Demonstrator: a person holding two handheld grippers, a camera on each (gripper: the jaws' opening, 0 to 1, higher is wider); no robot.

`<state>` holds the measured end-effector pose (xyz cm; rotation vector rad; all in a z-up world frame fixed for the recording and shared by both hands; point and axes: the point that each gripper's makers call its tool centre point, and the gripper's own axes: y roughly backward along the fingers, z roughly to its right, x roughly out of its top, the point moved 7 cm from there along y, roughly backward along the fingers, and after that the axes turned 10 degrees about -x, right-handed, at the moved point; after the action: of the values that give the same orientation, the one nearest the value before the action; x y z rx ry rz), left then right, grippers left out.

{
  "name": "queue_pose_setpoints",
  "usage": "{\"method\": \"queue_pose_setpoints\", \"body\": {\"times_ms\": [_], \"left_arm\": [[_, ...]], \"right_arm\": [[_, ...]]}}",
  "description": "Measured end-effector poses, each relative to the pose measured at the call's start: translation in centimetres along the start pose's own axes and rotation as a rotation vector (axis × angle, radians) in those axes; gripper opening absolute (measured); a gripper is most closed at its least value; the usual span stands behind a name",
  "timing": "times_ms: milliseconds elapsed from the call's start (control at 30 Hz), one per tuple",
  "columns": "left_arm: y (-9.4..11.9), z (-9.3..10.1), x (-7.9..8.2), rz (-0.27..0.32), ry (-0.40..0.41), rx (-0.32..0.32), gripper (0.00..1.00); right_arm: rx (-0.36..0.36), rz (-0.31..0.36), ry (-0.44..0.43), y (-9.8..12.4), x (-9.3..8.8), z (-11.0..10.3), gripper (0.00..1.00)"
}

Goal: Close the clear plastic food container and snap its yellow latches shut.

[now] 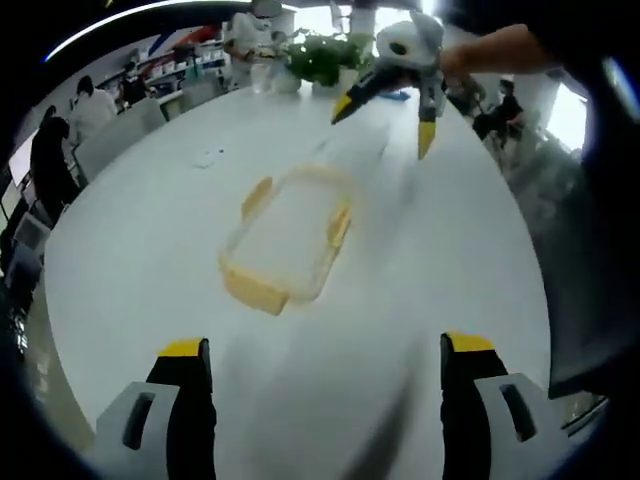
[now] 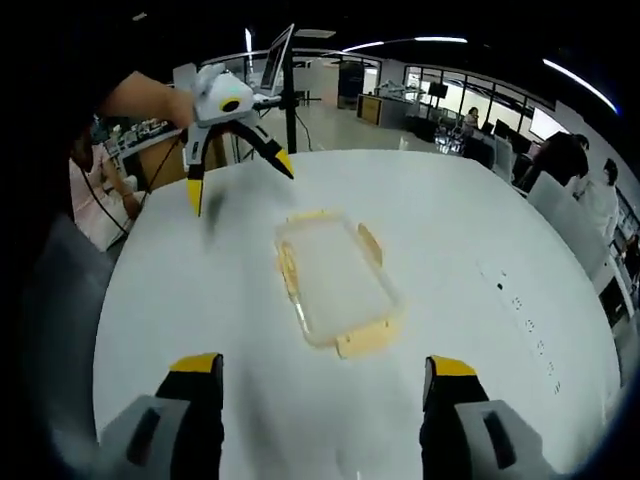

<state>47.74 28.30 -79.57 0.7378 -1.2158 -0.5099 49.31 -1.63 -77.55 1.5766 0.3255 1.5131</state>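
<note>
Container of clear plastic with yellow latches (image 1: pixel 285 238) lay flat near the middle of the round white tabletop (image 1: pixel 130 250), lid on, its latches flared outward. In the left gripper view, the left gripper (image 1: pixel 325 360) hovered above the tabletop, short of the container, jaws spread wide and empty. Beyond the container, the right gripper (image 1: pixel 385 125) hung in the air, jaws parted, holding nothing, a bare forearm (image 1: pixel 495 50) behind it. A green potted plant (image 1: pixel 325 58) stood at the far edge. In the right gripper view, the same container (image 2: pixel 335 280) sat between both grippers, touching neither; seated people blurred the background.
</note>
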Motion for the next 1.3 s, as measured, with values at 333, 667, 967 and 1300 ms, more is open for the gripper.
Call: {"method": "queue_pose_setpoints", "body": {"times_ms": [333, 667, 967, 1300], "left_arm": [[-0.9, -3.0, 1.0, 0.006, -0.04, -0.068, 0.85], [-2.2, -4.4, 2.1, -0.058, -0.145, -0.127, 0.83], [-3.8, -5.4, 2.2, -0.154, -0.228, -0.131, 0.64], [-4.7, -5.8, 2.4, -0.164, -0.261, -0.16, 0.45]], "right_arm": [[0.07, -0.062, 0.093, -2.0, 0.1, 2.5, 0.72], [0.134, -0.098, 0.213, -3.7, 0.6, 2.8, 0.63], [0.173, -0.172, 0.34, -6.7, 0.1, 2.9, 0.53], [0.227, -0.183, 0.332, -7.8, 0.2, 2.7, 0.37]]}}
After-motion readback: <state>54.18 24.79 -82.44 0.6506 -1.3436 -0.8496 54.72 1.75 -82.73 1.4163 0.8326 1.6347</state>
